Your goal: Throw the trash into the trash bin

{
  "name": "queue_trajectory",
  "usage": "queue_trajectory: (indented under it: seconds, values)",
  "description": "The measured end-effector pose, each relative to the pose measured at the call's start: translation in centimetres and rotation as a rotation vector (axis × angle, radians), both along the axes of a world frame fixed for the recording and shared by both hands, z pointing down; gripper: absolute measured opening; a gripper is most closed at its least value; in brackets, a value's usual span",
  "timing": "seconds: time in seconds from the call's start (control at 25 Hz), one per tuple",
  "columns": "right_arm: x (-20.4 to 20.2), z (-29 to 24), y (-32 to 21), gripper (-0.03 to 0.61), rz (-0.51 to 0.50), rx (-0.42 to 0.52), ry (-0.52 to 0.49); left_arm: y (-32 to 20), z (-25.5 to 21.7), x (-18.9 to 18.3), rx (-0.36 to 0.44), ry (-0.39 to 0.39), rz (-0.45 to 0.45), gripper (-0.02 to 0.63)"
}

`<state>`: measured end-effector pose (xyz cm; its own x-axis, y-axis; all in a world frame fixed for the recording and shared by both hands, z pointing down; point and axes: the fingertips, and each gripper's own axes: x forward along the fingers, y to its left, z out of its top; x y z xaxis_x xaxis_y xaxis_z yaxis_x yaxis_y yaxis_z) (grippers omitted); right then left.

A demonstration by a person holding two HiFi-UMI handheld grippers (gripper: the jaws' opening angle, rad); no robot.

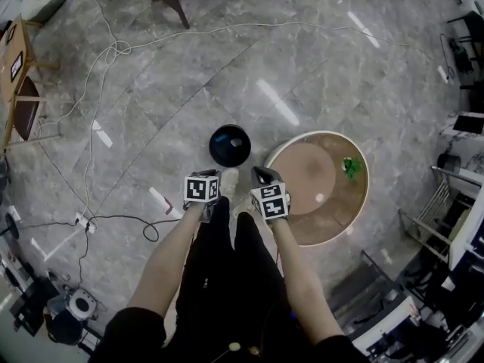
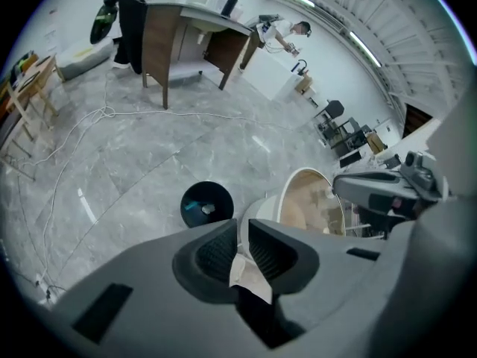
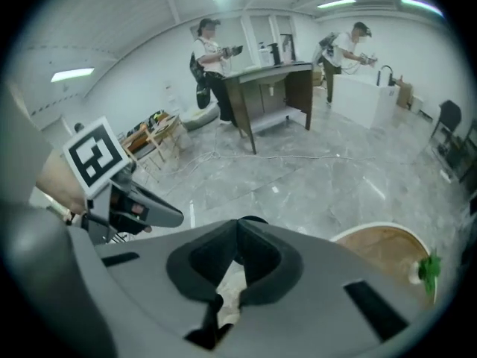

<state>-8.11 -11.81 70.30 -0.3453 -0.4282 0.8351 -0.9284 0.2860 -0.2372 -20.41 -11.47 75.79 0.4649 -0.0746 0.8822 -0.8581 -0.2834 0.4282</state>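
The black trash bin (image 1: 229, 145) stands on the marble floor just ahead of both grippers; in the left gripper view the bin (image 2: 207, 203) holds a few scraps. My left gripper (image 2: 240, 236) is shut on a white crumpled paper (image 2: 242, 268) that hangs back between its pads. My right gripper (image 3: 238, 235) has its tips together, and a pale crumpled scrap (image 3: 227, 288) sits in the throat behind them. In the head view the left gripper (image 1: 215, 177) and the right gripper (image 1: 262, 176) hover side by side, short of the bin's near rim.
A round wooden table (image 1: 355, 210) with a white rim stands right of the bin, with a green object (image 1: 352, 166) on it. Cables (image 1: 113, 51) trail over the floor at the left. Desks, a chair (image 1: 19, 89) and people working stand farther off.
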Motion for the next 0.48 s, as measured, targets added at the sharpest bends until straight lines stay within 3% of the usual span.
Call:
queue_trajectory:
  seconds: [0.28, 0.4, 0.48]
  values:
    - [6.8, -4.8, 5.1, 0.003, 0.421, 0.106, -0.176, 1.5, 0.2, 3.9, -0.028, -0.025, 0.25, 0.029]
    - [10.0, -5.6, 8.5, 0.003, 0.603, 0.118, -0.192, 2.2, -0.1, 6.1, -0.033, -0.032, 0.363, 0.021]
    - [11.7, -5.9, 11.1, 0.003, 0.669, 0.089, -0.183, 3.6, -0.5, 7.5, -0.07, -0.054, 0.417, 0.02]
